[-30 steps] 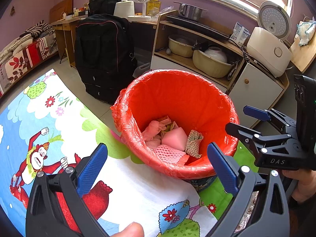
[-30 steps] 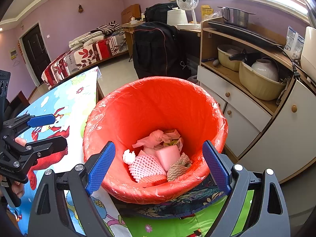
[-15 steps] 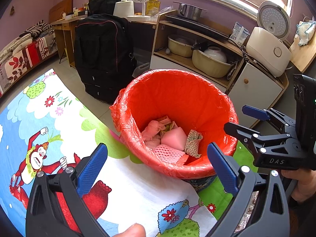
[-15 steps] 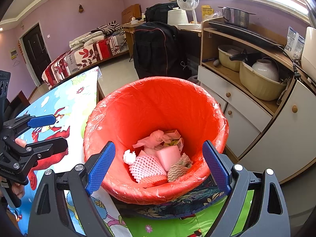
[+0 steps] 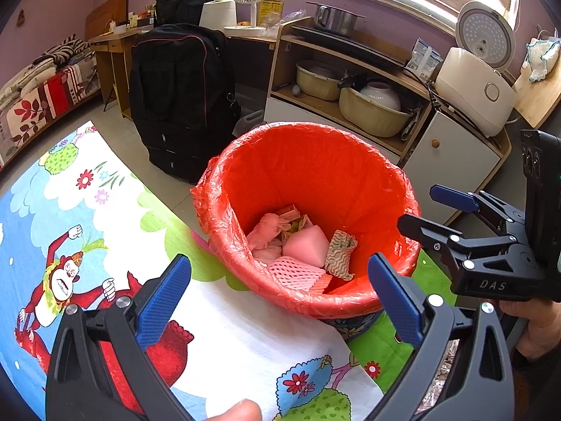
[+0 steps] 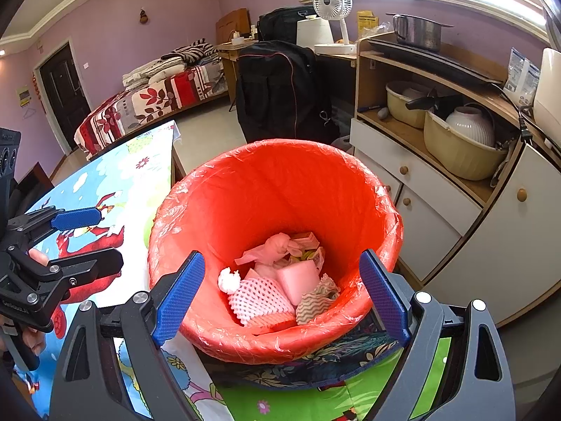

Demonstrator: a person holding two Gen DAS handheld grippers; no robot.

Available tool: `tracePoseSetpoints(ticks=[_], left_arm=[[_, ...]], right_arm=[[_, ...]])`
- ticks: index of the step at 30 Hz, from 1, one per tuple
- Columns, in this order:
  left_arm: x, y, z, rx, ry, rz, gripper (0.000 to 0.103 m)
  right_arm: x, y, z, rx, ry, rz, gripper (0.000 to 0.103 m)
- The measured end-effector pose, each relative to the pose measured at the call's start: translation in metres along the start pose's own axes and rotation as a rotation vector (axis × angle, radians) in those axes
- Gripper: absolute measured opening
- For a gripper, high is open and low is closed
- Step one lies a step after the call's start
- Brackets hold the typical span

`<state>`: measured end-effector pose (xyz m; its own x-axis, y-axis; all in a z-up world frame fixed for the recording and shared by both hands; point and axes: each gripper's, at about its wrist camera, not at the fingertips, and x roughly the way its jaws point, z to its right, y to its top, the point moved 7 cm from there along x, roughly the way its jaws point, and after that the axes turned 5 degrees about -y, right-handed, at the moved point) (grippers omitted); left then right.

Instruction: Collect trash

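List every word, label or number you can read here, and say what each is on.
"DAS": white letters on the right gripper body.
Left gripper body lettering: too blurred to read.
Fan hub badge, yellow box, packets on the cabinet: too small to read.

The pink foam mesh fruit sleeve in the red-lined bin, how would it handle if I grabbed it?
The pink foam mesh fruit sleeve probably squashes easily: open netting, already flattened. Likely very light, resting atop other trash. Its holes should catch, so it is unlikely to slip.

trash [image 6: 277, 284] is held in the bin [image 6: 210, 336], which is set on the tablecloth [image 5: 245, 347]; behind it, a suitcase [image 5: 178, 98] is stood.
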<state>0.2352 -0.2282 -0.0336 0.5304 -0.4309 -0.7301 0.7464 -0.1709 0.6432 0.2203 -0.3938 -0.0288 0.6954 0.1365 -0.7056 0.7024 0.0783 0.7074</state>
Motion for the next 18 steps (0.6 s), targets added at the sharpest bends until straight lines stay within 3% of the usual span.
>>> tracePoseSetpoints(ticks=[18], left_arm=[[-0.0029, -0.0006, 0.0024, 0.019, 0.012, 0.011, 0.098]], right_arm=[[-0.0009, 0.0004, 0.0004, 0.000, 0.001, 0.001, 0.084]])
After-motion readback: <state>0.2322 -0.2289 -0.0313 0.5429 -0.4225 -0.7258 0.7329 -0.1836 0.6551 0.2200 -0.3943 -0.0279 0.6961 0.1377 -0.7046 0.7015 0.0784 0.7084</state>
